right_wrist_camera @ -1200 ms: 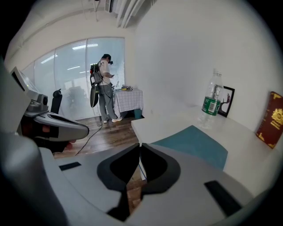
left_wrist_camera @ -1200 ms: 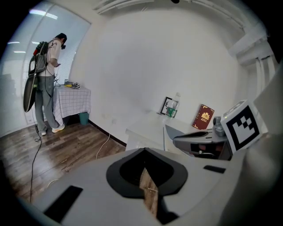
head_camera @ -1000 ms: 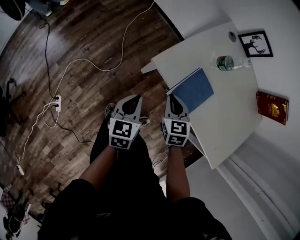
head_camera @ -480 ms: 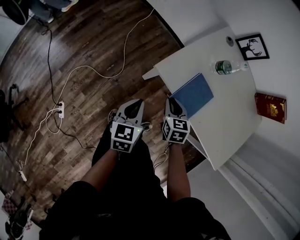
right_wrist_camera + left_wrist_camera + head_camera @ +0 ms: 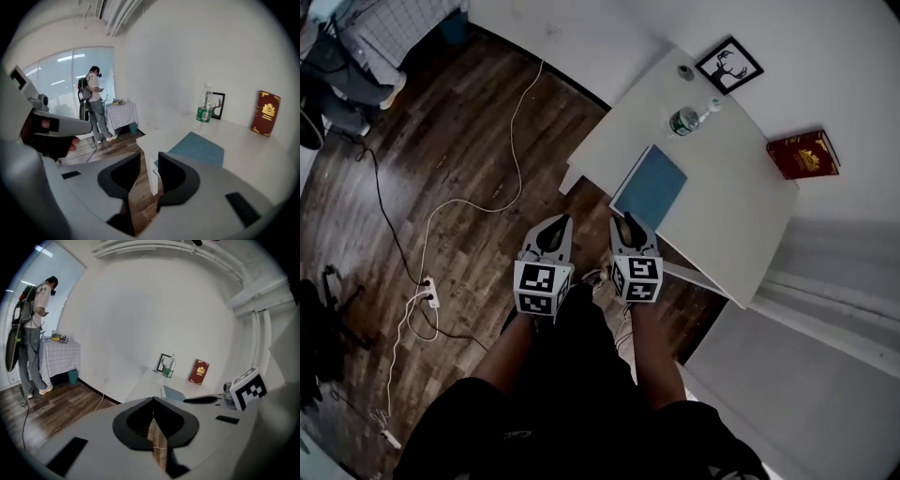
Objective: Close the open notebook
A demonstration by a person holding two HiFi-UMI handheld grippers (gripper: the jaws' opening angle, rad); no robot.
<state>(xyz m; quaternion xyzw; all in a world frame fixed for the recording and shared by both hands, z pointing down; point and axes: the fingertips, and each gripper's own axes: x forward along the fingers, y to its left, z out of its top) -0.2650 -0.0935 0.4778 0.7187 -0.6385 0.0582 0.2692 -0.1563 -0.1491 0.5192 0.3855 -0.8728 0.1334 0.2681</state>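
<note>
The blue notebook [image 5: 650, 185] lies closed and flat near the front edge of the white table [image 5: 727, 220]; the gripper views show it as well [image 5: 173, 392] [image 5: 197, 147]. Both grippers hang in front of the table over the wooden floor, short of the notebook. My left gripper [image 5: 555, 223] [image 5: 153, 401] is shut, its tips meeting on nothing. My right gripper [image 5: 625, 222] [image 5: 149, 157] has just been opening its jaws and stands open; only floor and table edge show in the gap.
On the table stand a green-labelled bottle [image 5: 686, 119], a framed picture [image 5: 729, 65] and a red book [image 5: 804, 154] against the wall. Cables [image 5: 511, 141] and a power strip [image 5: 429, 292] lie on the floor. A person [image 5: 33, 333] stands by a checked table far left.
Both grippers have risen and drawn back from the table's edge. The right jaws went from closed to apart. The notebook has stayed closed in place.
</note>
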